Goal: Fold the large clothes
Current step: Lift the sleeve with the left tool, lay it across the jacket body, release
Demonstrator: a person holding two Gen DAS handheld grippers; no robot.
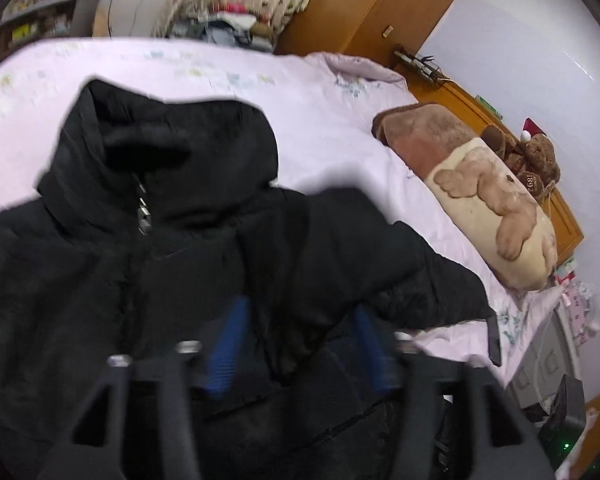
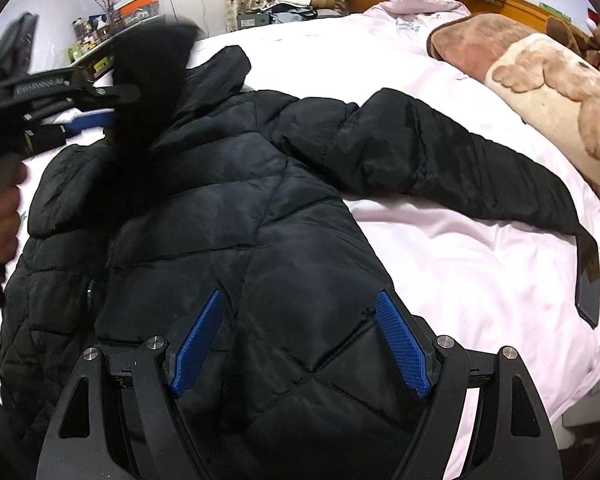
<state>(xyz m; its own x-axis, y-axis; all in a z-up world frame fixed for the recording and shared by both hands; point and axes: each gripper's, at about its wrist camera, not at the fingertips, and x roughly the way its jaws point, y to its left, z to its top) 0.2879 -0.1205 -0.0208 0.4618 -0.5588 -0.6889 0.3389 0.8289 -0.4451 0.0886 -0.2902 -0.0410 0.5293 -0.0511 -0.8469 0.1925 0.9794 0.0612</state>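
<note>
On the bed (image 2: 440, 240), we are lifting the jacket's (image 2: 240, 220) sleeve (image 2: 152, 80) in the left claw (image 2: 132, 94) to fold inward; the right claw (image 2: 300, 344) is hovering spread.

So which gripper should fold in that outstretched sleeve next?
Right. The right gripper hovers open over the jacket beside the outstretched sleeve, while the left gripper is shut on the other sleeve.

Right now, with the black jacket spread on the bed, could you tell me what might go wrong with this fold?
1. The left tongs hold black fabric lifted near the hooded jacket; the bulky padding could slip out.
2. The outstretched sleeve reaches toward the bear pillow; folding it may drag the pink sheet.
</note>
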